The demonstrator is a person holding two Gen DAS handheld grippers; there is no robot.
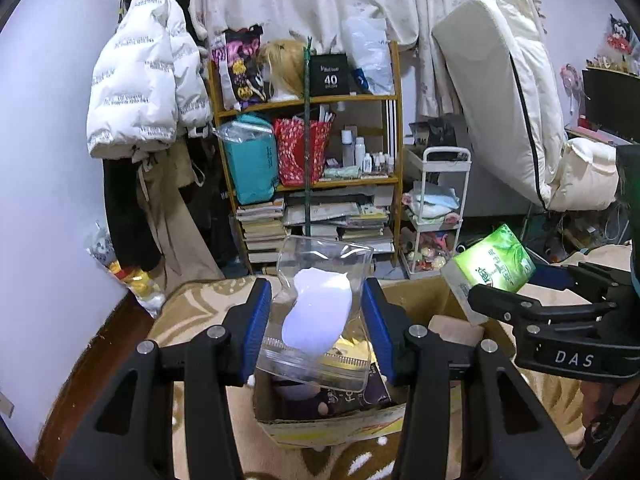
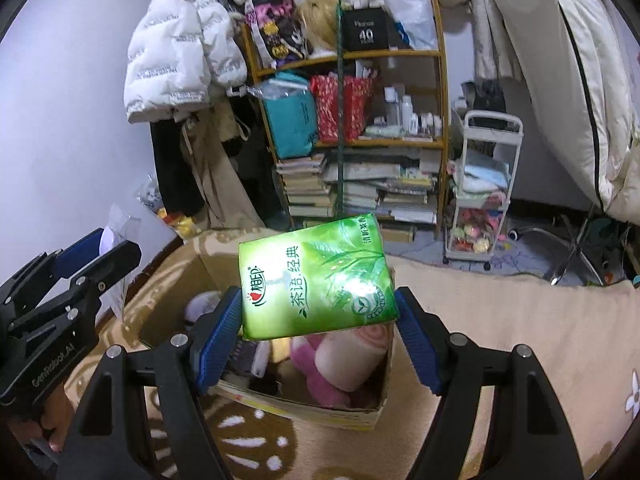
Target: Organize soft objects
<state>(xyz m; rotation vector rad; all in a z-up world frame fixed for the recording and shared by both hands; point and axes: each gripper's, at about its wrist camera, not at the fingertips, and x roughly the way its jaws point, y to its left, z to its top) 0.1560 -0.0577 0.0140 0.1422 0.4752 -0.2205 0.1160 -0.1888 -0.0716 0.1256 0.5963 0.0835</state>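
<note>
A patterned beige and brown blanket (image 2: 500, 320) covers the surface, and an open cardboard box (image 2: 304, 406) sits on it at about 6 o'clock in both wrist views. Inside the box, the right wrist view shows a pink plush item (image 2: 320, 384) beside a pale rolled cloth (image 2: 352, 360).

The green tissue pack (image 2: 316, 276) hangs over the box, near the centre of the right wrist view, clamped between the blue pads of the right gripper (image 2: 320, 336), whose jaws stand fairly wide to span the pack's width.

At 9 o'clock in that same view sits the left gripper (image 1: 316, 332). Its own camera shows it partly closed on a clear zip bag (image 1: 320, 312) holding something soft and white; the bag is pinched at both sides and hangs above the box's near end.
</note>
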